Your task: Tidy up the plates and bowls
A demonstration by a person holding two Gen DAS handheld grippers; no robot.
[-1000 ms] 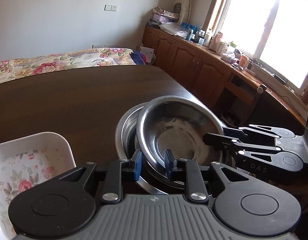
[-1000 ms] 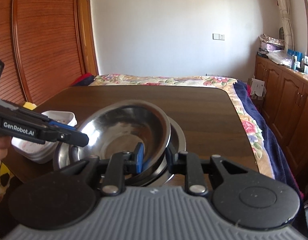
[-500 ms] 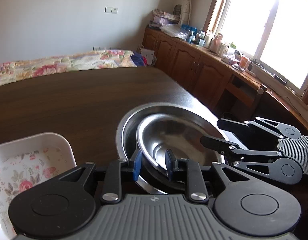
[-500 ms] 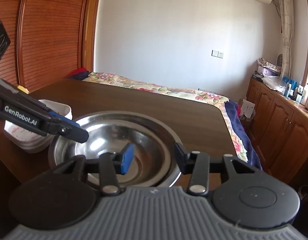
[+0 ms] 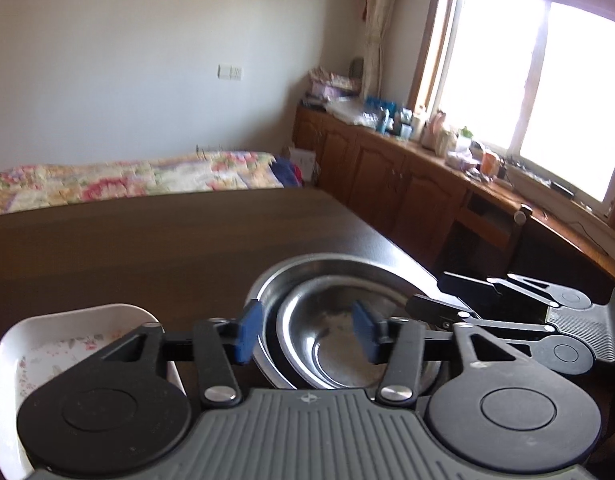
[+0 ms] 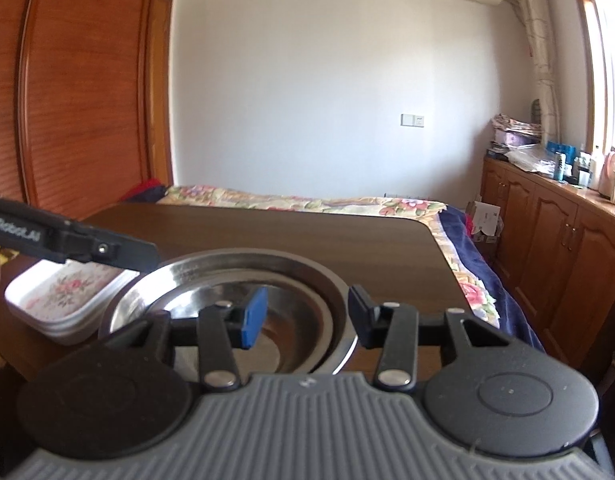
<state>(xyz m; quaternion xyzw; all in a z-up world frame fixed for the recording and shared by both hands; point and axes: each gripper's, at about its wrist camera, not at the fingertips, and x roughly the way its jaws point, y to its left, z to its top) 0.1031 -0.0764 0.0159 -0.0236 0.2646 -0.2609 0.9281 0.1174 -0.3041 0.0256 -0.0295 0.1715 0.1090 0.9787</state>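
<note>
Two steel bowls sit nested on the dark wooden table: the smaller bowl [image 5: 347, 344] [image 6: 279, 312] rests level inside the larger bowl [image 5: 319, 268] [image 6: 243, 268]. My left gripper [image 5: 307, 332] hovers over their near rim, open and empty. My right gripper [image 6: 305, 316] is also open and empty, just above the bowls' right side; it shows in the left wrist view [image 5: 439, 300] at the bowls' right edge. A stack of white floral square plates [image 5: 51, 352] [image 6: 63, 296] stands left of the bowls.
The table [image 5: 147, 240] stretches away toward a bed with a floral cover [image 6: 307, 202]. Wooden cabinets [image 5: 387, 176] with clutter on top run under the window at the right. A wooden wardrobe [image 6: 79, 100] stands at the left.
The smaller bowl, tilted and held by both grippers a second ago, now lies level inside the larger one. Both grippers have opened, let go and lifted back.
</note>
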